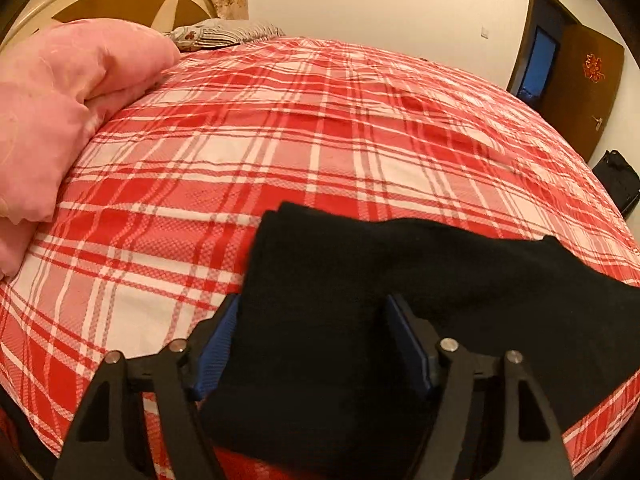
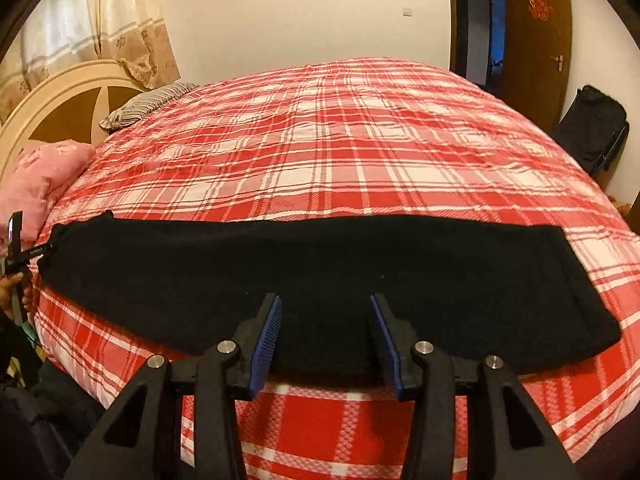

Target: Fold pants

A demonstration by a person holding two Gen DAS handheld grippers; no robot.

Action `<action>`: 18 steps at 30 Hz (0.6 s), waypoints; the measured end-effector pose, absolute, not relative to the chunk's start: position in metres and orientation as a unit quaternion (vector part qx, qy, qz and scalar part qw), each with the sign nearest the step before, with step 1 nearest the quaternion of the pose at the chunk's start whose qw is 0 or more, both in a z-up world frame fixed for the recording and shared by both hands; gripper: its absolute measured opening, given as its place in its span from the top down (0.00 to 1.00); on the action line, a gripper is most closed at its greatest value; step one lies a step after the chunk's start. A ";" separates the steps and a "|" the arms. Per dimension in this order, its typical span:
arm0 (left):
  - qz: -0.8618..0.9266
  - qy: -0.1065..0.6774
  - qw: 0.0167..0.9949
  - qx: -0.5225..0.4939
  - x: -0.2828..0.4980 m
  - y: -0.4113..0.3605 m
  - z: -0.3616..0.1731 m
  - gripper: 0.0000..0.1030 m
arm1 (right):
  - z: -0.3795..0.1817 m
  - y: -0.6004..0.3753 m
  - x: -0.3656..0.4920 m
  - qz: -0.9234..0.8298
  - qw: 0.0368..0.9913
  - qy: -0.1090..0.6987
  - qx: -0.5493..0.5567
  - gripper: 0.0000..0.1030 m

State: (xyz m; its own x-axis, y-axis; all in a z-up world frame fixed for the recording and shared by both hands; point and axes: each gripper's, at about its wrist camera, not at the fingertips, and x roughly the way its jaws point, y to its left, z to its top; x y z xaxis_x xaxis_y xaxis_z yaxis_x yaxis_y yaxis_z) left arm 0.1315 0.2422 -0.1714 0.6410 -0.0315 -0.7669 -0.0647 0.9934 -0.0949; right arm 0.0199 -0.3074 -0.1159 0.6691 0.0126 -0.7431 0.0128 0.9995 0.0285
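A bed (image 2: 340, 152) with a red-and-white plaid cover fills the room's middle, and the black pants (image 2: 280, 264) lie in a long band along its near edge. The left hand-held gripper (image 1: 312, 316) stands released with the pants' end between its blue pads; the right hand-held gripper (image 2: 326, 312) is also spread — over the near hem. Pink bedding (image 1: 52, 120) sits by the cream headboard (image 2: 52, 96), beyond a wooden door (image 2: 536, 40) and a black bag (image 2: 592, 128).
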 end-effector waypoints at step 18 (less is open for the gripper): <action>-0.016 0.405 0.913 -0.048 0.122 0.235 -0.158 0.76 | -0.116 -0.283 0.023 0.018 0.917 0.397 0.021 0.54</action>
State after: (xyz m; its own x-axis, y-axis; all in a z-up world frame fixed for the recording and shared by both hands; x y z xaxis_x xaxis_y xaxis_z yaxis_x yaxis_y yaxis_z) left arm 0.1223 0.2352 -0.1584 0.6709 -0.0687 -0.7384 -0.0094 0.9948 -0.1011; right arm 0.0230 -0.2834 -0.1162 0.6843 0.0507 -0.7275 -0.0169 0.9984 0.0537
